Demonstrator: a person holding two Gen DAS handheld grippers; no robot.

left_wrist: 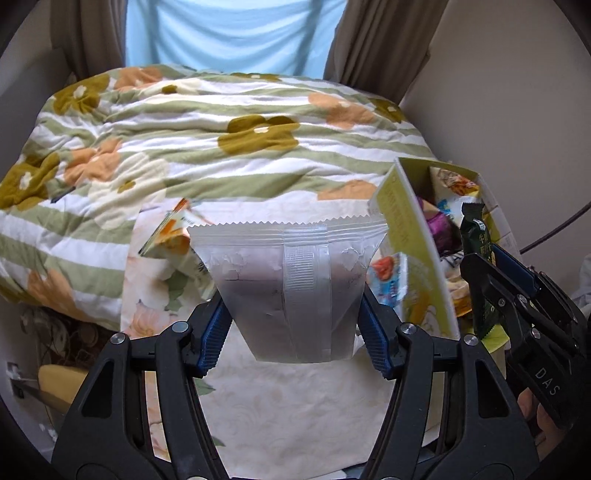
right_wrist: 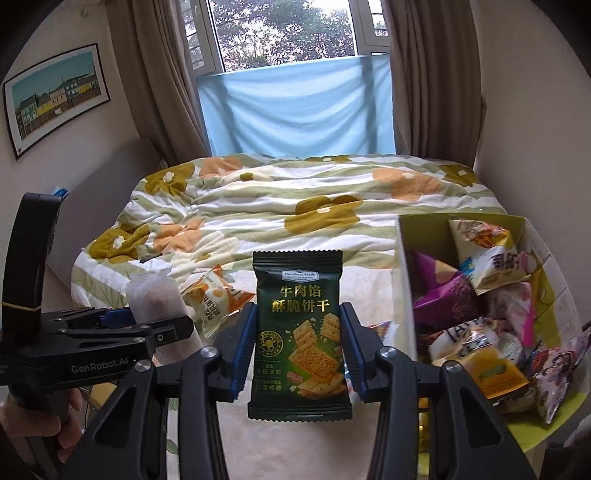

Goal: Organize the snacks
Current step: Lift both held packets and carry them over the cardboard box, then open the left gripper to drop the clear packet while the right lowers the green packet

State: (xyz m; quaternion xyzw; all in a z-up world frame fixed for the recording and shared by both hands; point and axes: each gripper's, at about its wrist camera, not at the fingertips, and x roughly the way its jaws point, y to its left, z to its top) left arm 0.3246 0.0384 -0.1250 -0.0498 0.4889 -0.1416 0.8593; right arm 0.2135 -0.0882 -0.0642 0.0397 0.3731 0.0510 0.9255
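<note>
Snacks, two packets, both held clear of the cream floral cloth (left_wrist: 295, 406) and judged to be in transit to the box. Item one: white packet (left_wrist: 291, 291), back seam showing, is sitting between the blue pads of the left gripper (left_wrist: 295, 328), whose fingers are clamping its lower sides; its long axis is running from 6 to 12 o'clock in the left wrist view, serrated top edge pointing to 12, toward the flowered quilt (left_wrist: 207, 140). Item two: dark green cracker packet (right_wrist: 299, 332), printed face showing, is being pinched at both side edges by the right gripper (right_wrist: 298, 343), fingers closed firmly on it; it is standing upright, long axis 6 to 12 o'clock, crimped top toward 12 and the window (right_wrist: 288, 33). Destination: yellow-green cardboard box (right_wrist: 404, 266), open, already holding many mixed packets, is lying at 3 o'clock of the green packet in the right wrist view and at 2 to 3 o'clock of the white one in the left wrist view. Remainder: one orange-and-white packet (right_wrist: 214, 295) is lying on the cloth at 10 o'clock of the green packet, not yet collected. Next move, as a judgement: each packet needs carrying over the box's near wall before the fingers are parted, the right-hand one first since it is nearer, with care that the two grippers are not colliding above the opening.
</note>
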